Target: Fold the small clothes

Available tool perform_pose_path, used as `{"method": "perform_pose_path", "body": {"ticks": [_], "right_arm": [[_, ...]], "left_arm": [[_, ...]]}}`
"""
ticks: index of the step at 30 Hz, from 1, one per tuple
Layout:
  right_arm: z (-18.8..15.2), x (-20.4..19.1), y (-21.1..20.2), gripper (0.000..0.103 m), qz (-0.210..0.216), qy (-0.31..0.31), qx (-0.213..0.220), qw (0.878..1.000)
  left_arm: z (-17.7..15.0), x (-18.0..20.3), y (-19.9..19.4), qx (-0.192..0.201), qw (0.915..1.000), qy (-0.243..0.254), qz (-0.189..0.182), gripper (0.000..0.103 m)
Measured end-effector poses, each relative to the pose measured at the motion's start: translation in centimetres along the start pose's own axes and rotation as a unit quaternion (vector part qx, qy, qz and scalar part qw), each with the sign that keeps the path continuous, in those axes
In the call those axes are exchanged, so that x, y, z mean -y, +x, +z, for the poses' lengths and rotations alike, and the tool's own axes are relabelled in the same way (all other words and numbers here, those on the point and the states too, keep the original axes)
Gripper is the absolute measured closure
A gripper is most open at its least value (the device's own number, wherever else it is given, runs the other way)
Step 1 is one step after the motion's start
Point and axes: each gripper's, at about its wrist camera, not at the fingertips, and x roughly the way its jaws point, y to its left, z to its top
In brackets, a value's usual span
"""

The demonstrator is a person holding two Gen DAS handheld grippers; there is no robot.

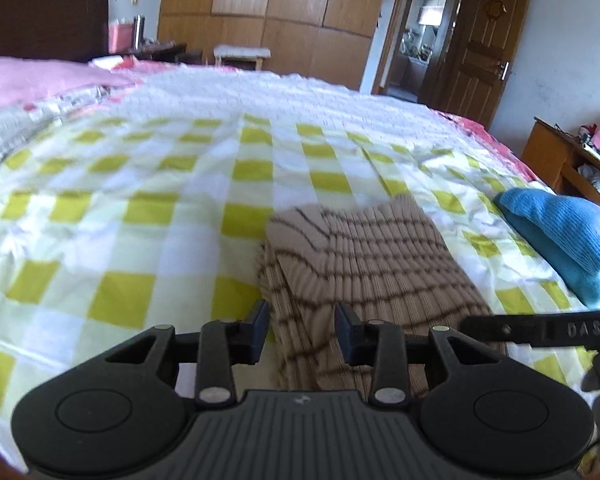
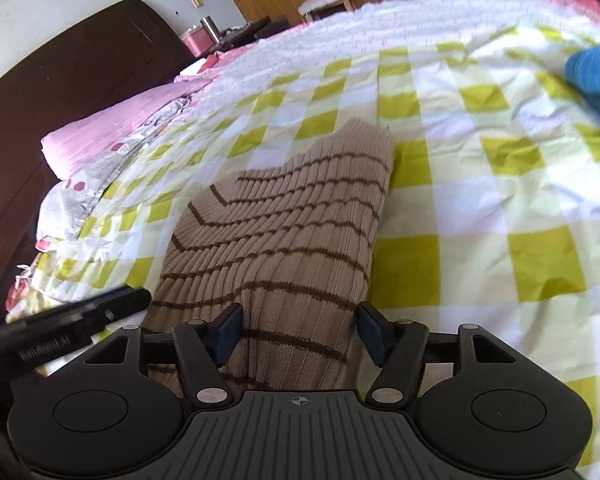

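Note:
A beige ribbed knit garment with thin brown stripes (image 1: pixel 364 264) lies folded on the yellow-and-white checked bedsheet (image 1: pixel 140 208). My left gripper (image 1: pixel 302 330) is open, its fingers straddling the garment's near left edge. In the right wrist view the same garment (image 2: pixel 284 240) lies straight ahead. My right gripper (image 2: pixel 298 330) is open, its fingers on either side of the garment's near end. Neither gripper holds cloth. A black part of the other gripper (image 1: pixel 540 328) shows at the right of the left wrist view, and likewise at the left of the right wrist view (image 2: pixel 68 320).
A blue knit garment (image 1: pixel 568 236) lies on the bed to the right, also in the right wrist view (image 2: pixel 596 76). Pink bedding (image 2: pixel 120 124) and a dark headboard (image 2: pixel 60 92) are at the left. A wooden shelf (image 1: pixel 560 156), wardrobe (image 1: pixel 276 4) and open door (image 1: pixel 484 48) stand beyond the bed.

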Motion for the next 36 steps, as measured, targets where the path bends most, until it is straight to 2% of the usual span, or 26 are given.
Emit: {"method": "perform_pose_path", "body": {"ticks": [3, 6, 8, 9, 12, 17, 22, 27, 31, 34, 36], "right_arm": [[0.0, -0.4, -0.7, 0.040, -0.012, -0.018, 0.027, 0.999], [0.3, -0.5, -0.8, 0.040, -0.016, -0.026, 0.036, 0.999], [0.1, -0.9, -0.7, 0.042, -0.013, -0.038, 0.035, 0.999], [0.0, -1.2, -0.5, 0.045, -0.011, -0.046, 0.031, 0.998], [0.0, -1.8, 0.9, 0.047, -0.011, -0.065, 0.013, 0.998], [0.1, -2.2, 2.9, 0.045, -0.017, -0.071, 0.004, 0.997], [-0.4, -2.4, 1.0, 0.045, -0.015, -0.072, 0.023, 0.997], [-1.2, -2.2, -0.9, 0.045, -0.010, -0.065, 0.038, 0.997], [-2.2, -2.4, -1.4, 0.045, -0.013, -0.074, 0.035, 0.997], [-3.2, -2.7, -1.5, 0.045, -0.016, -0.083, 0.028, 0.996], [-3.6, -2.9, -1.2, 0.045, -0.026, -0.093, 0.016, 0.995]], "left_arm": [[1.0, 0.5, 1.3, 0.008, 1.0000, 0.002, -0.003, 0.062], [1.5, 1.5, 3.8, 0.011, 0.9989, 0.035, 0.031, 0.062], [1.3, 1.5, 5.6, -0.016, 0.9969, 0.046, 0.062, 0.061], [1.0, 1.0, 6.4, -0.032, 0.9957, 0.044, 0.076, 0.056], [0.5, -0.1, 6.2, -0.036, 0.9959, 0.026, 0.079, 0.056], [0.2, -0.2, 5.5, -0.041, 0.9922, 0.044, 0.109, 0.056], [0.3, 0.0, 4.8, -0.041, 0.9920, 0.036, 0.114, 0.056], [0.0, 0.2, 2.2, -0.024, 0.9940, 0.023, 0.104, 0.057], [-1.1, 0.5, -0.4, -0.014, 0.9966, 0.007, 0.081, 0.057], [-2.7, 1.4, -1.8, -0.018, 0.9972, 0.022, 0.069, 0.057], [-3.7, 1.9, -1.8, -0.030, 0.9953, 0.045, 0.080, 0.056]]}}
